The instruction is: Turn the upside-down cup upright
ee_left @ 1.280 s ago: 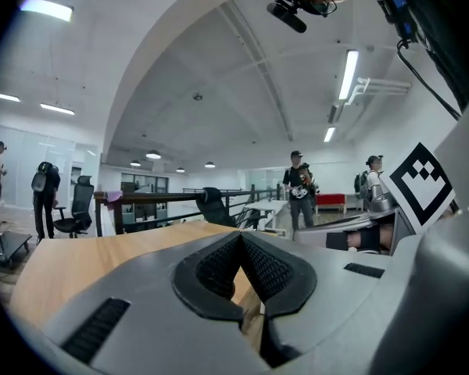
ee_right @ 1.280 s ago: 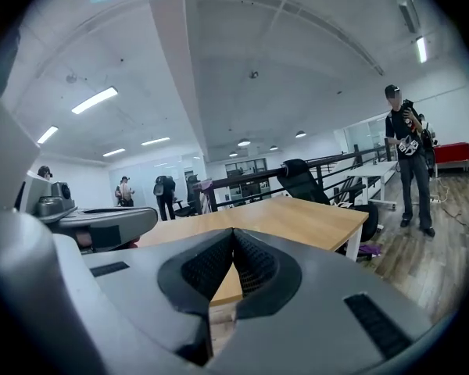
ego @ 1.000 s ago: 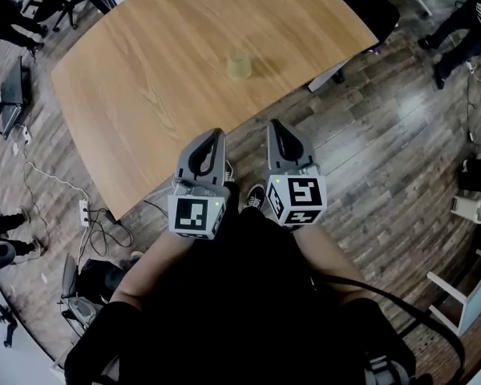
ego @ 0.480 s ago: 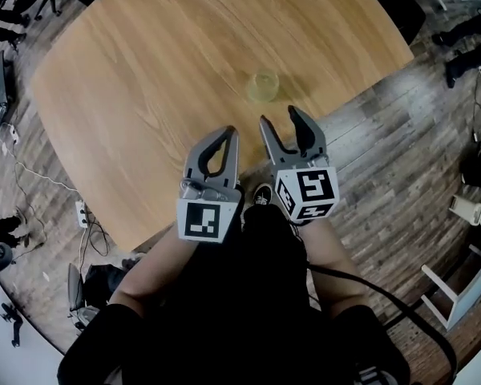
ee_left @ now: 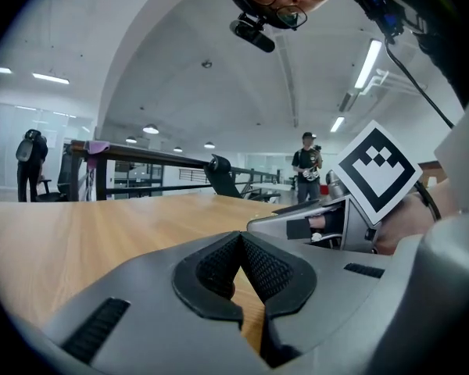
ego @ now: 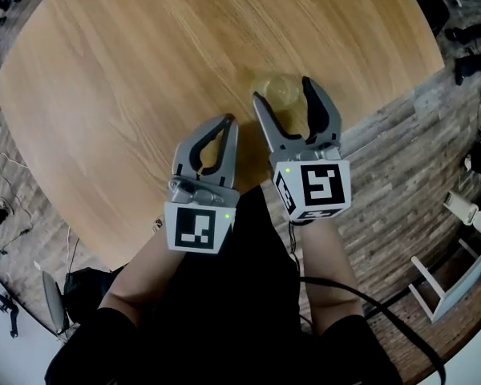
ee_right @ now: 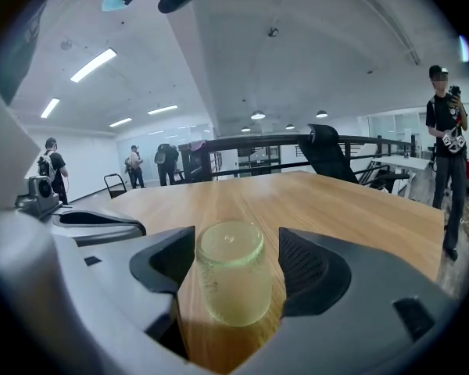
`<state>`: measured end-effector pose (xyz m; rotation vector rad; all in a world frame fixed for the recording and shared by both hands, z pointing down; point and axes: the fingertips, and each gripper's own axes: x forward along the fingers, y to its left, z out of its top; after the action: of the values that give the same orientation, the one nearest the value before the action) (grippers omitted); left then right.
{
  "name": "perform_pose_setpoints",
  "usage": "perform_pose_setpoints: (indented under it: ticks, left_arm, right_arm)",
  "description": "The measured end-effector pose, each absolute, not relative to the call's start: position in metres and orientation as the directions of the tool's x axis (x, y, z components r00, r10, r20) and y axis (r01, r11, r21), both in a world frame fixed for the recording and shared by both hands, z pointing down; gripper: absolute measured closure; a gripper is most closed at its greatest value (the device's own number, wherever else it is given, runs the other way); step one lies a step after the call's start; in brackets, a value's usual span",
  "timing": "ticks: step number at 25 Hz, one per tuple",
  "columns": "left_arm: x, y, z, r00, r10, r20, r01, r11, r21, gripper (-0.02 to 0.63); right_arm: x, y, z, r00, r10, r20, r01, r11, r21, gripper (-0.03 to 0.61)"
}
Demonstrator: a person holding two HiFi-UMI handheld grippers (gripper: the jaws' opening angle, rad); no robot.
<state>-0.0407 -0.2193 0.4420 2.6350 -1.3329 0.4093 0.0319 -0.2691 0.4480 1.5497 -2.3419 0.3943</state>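
A pale yellow-green translucent cup (ego: 275,86) stands upside down on the round wooden table (ego: 104,70), near its edge. My right gripper (ego: 283,91) has its jaws opening, one on each side of the cup. In the right gripper view the cup (ee_right: 231,283) sits between the pads (ee_right: 309,268) with a gap on both sides. My left gripper (ego: 227,123) hovers just left of the right one, shut and empty; its pads (ee_left: 254,268) meet in the left gripper view.
Chairs and several people stand around the room beyond the table. A white stool (ego: 457,271) is on the wooden floor at the right. A black cable (ego: 369,303) trails from the right gripper. The tabletop (ee_left: 78,233) stretches far to the left.
Both grippers moved forward and down over the table. The right gripper's jaws went from shut to wide apart and now straddle the cup. The left gripper stayed shut.
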Motion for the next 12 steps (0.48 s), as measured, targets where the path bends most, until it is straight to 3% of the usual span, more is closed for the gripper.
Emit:
perform_pose_setpoints:
  ticks: [5,11,12]
  left_arm:
    - [-0.036,-0.225,0.468,0.548,-0.774,0.317,-0.828,-0.556,0.073,0.606]
    - [-0.022,-0.225,0.481,0.573,-0.766,0.292,-0.805,-0.592,0.026,0.604]
    - [-0.016,-0.225,0.482,0.588,-0.755,0.292,-0.789,-0.615,-0.001,0.489]
  right_arm:
    - [0.026,-0.28,0.463,-0.391,-0.833,0.391,-0.906,0.422,-0.007,0.299]
    - [0.04,-0.282,0.456,-0.435,-0.836,0.335,-0.896,0.44,-0.066,0.299]
    - [0.043,-0.281,0.453,-0.445,-0.832,0.331,-0.892,0.442,-0.09,0.299]
